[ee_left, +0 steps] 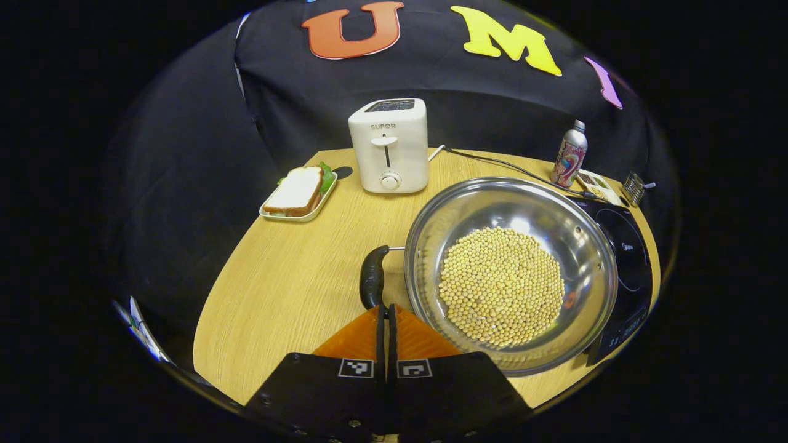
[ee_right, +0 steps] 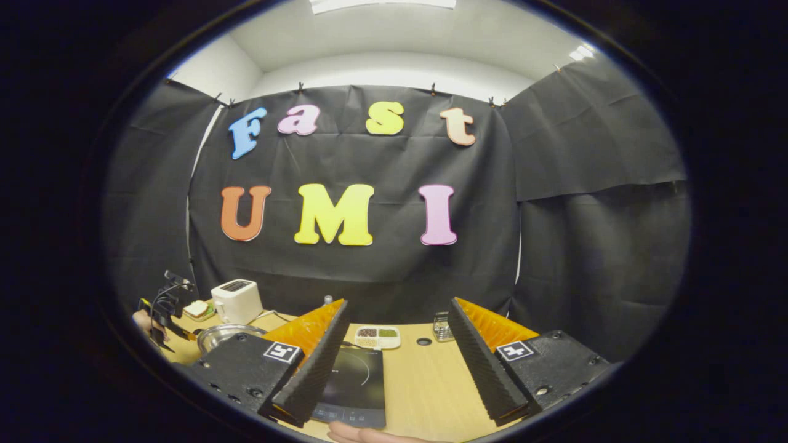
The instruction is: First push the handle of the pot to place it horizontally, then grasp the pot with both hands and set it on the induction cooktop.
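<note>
Wooden table (ee_left: 289, 277) inside a black-draped booth serves as the work surface. Left gripper (ee_left: 386, 314) has its fingers pressed together with nothing between them; its tips sit just at the near end of the black handle (ee_left: 373, 277). That handle runs nearly along the gripper's line, pointing toward the camera, and joins the pot (ee_left: 511, 271) at the left of the rim. Pot holds a layer of beans (ee_left: 502, 286) and rests on the table, its far right edge overlapping the black cooktop (ee_left: 628, 258). Beyond the pot stand a white toaster (ee_left: 389, 144) and a tray with a sandwich (ee_left: 298, 192); a bottle (ee_left: 570, 154) stands at the far right, near a small dish (ee_left: 597, 184).

Right gripper (ee_right: 397, 357) is wide open and holds nothing, raised over the table with the cooktop (ee_right: 354, 387) below its left finger. In the right gripper view the pot (ee_right: 225, 335) lies far left, beside the left gripper (ee_right: 166, 307).
</note>
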A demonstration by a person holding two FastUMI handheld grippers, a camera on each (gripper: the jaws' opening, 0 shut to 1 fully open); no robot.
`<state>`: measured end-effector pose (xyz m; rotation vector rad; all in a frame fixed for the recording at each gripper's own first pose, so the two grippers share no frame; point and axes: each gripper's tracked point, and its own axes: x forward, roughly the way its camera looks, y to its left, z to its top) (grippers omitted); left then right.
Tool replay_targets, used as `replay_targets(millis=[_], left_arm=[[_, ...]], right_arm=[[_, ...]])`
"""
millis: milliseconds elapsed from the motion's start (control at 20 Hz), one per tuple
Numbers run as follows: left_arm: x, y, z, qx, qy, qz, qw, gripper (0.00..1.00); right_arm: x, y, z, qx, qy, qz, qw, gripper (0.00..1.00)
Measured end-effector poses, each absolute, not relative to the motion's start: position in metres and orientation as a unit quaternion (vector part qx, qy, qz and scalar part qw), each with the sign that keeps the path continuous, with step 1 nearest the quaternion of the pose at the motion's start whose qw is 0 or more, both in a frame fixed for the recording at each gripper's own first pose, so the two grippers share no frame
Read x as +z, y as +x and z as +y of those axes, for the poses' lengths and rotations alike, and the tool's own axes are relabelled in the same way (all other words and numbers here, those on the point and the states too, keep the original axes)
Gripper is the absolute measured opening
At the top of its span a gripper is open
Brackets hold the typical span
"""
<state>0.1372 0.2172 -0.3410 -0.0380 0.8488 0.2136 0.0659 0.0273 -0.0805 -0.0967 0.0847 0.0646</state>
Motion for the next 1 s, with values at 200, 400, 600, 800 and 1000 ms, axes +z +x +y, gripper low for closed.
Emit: replay_targets(millis=[200, 400, 600, 800, 1000], left_arm=[[-0.343, 0.150, 0.224, 0.097, -0.033, 0.410, 0.906, 0.00], [-0.343, 0.157, 0.225, 0.092, -0.036, 0.406, 0.909, 0.00], [-0.334, 0.152, 0.224, 0.092, -0.041, 0.396, 0.913, 0.01], [-0.307, 0.148, 0.214, 0.075, -0.048, 0.356, 0.930, 0.29], [-0.281, 0.138, 0.206, 0.062, -0.037, 0.327, 0.942, 0.96]], right_arm=[[-0.088, 0.074, 0.031, 0.027, -0.050, 0.048, 0.997, 0.96], [-0.107, 0.080, 0.041, 0.026, -0.055, 0.065, 0.996, 0.96], [-0.134, 0.088, 0.059, 0.030, -0.060, 0.089, 0.994, 0.96], [-0.173, 0.096, 0.086, 0.041, -0.061, 0.126, 0.989, 0.97], [-0.215, 0.105, 0.115, 0.052, -0.061, 0.167, 0.983, 0.97]])
